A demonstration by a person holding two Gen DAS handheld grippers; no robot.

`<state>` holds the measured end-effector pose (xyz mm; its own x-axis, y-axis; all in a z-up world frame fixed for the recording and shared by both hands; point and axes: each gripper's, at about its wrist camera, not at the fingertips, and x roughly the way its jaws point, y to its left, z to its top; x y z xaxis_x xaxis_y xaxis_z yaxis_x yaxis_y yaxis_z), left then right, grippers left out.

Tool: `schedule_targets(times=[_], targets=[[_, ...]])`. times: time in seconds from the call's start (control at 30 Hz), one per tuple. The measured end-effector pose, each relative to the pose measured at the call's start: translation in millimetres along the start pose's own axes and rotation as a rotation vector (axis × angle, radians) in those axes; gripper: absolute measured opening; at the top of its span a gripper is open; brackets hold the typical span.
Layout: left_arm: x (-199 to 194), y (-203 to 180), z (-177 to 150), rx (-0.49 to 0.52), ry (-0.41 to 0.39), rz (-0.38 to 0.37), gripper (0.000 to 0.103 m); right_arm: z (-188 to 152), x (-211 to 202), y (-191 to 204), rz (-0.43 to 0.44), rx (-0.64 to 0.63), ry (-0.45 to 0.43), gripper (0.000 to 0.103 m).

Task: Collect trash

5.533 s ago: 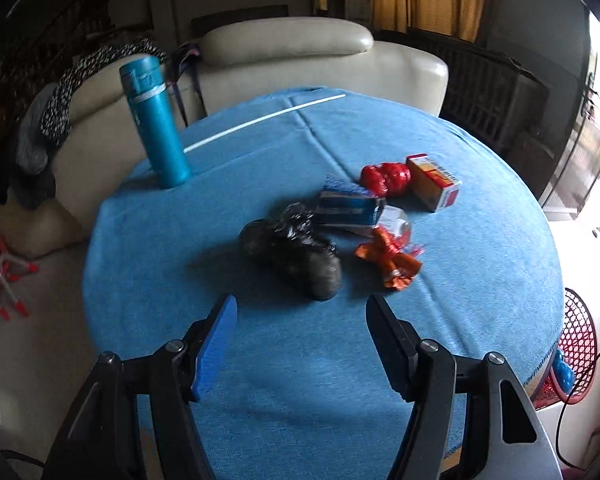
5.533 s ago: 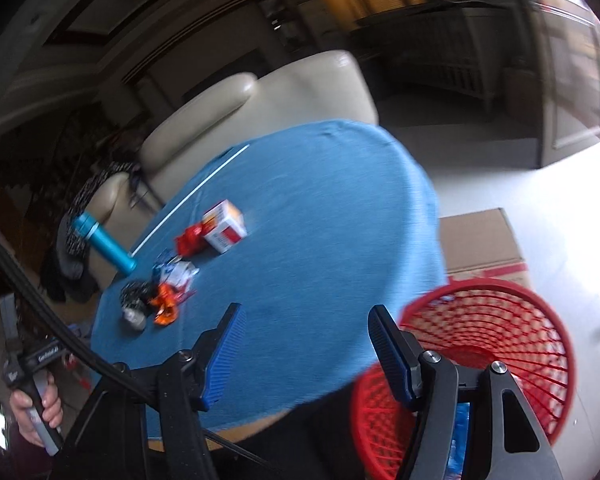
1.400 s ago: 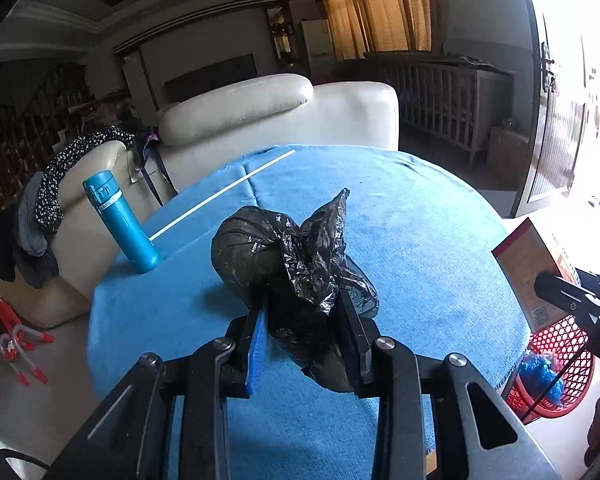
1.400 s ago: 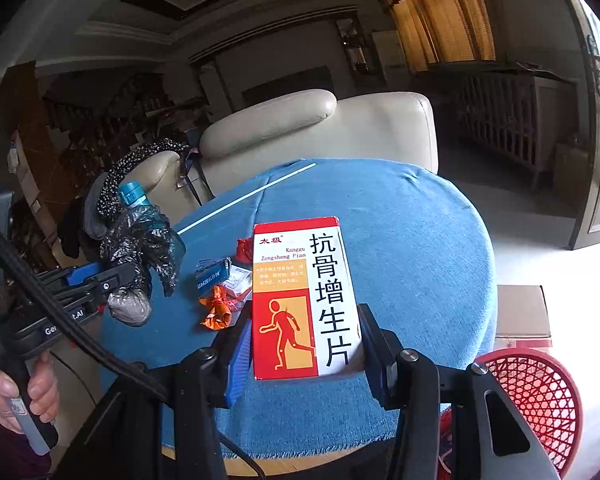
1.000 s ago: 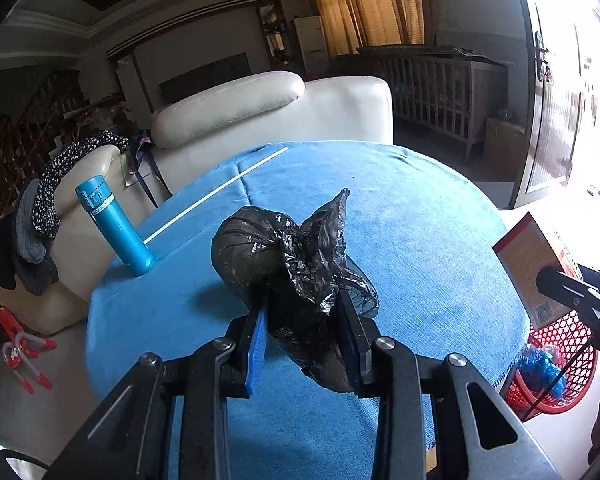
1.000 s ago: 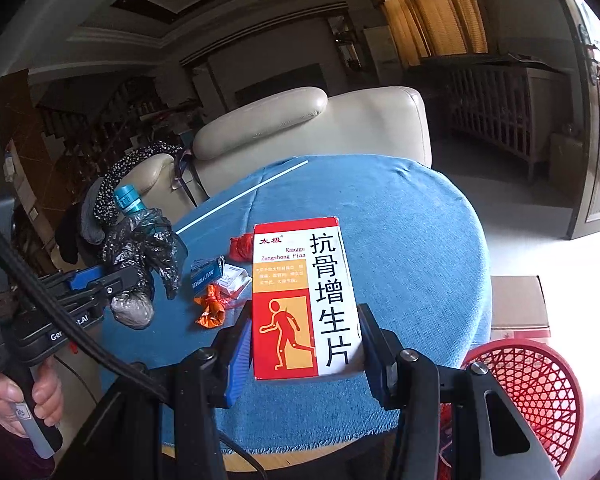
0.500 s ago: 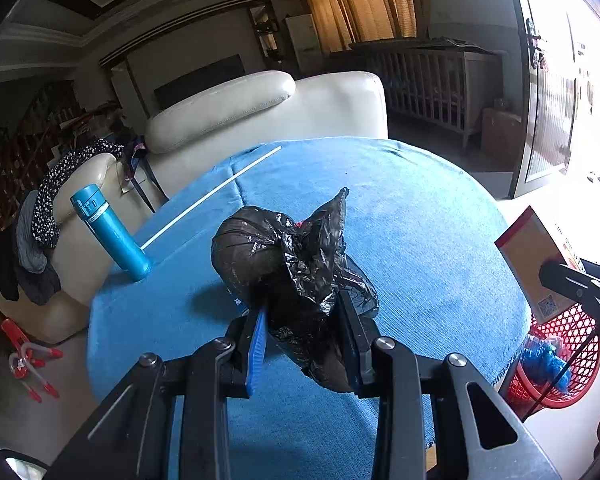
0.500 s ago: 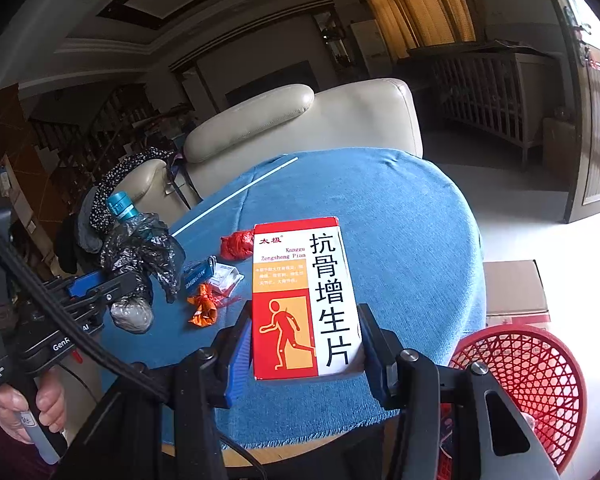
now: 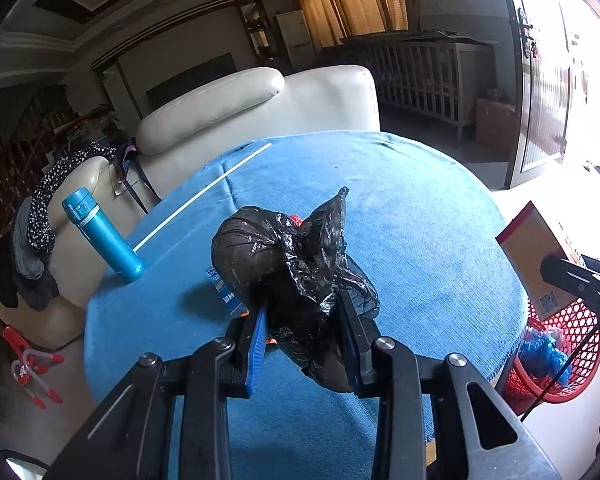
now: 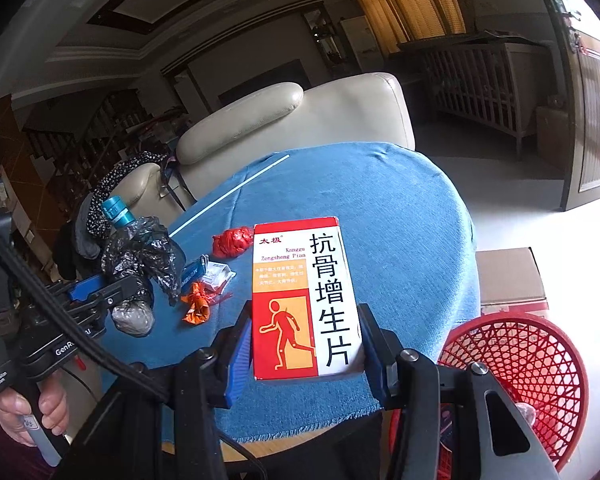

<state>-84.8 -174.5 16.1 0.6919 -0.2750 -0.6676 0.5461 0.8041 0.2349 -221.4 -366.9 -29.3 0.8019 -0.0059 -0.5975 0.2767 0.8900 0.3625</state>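
My left gripper (image 9: 303,312) is shut on a knotted black plastic bag (image 9: 288,264), held above the round blue-clothed table (image 9: 400,216). The same black bag (image 10: 140,256) shows at the left of the right wrist view. My right gripper (image 10: 305,320) is shut on a red, white and orange medicine box (image 10: 304,296) with Chinese print, held over the table's near edge. A red mesh basket (image 10: 532,372) stands on the floor at the lower right, and the basket (image 9: 556,356) holds blue trash. Left on the table are a red wrapper (image 10: 233,242), an orange wrapper (image 10: 196,308) and a small blue-and-white pack (image 10: 210,272).
A teal flask (image 9: 100,236) stands at the table's left edge. A cream sofa (image 9: 260,112) sits behind the table, with dark clothes (image 9: 32,232) draped on it. A cardboard box (image 10: 508,276) lies on the floor beyond the basket. A hand (image 10: 28,412) grips the left handle.
Since the earliest frames, both grippers closed: the left took the black bag off the table, the right took the box. Over the last second both hold still apart from a slight roll.
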Motion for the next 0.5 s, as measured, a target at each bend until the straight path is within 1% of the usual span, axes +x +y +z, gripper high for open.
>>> schedule_targets(times=[0.5], targets=[[3.7,-16.9,-1.0,0.034,0.009,-0.018,0.035,-4.8,-2.1,-18.8,-0.011,0.042,0.009,0.051]])
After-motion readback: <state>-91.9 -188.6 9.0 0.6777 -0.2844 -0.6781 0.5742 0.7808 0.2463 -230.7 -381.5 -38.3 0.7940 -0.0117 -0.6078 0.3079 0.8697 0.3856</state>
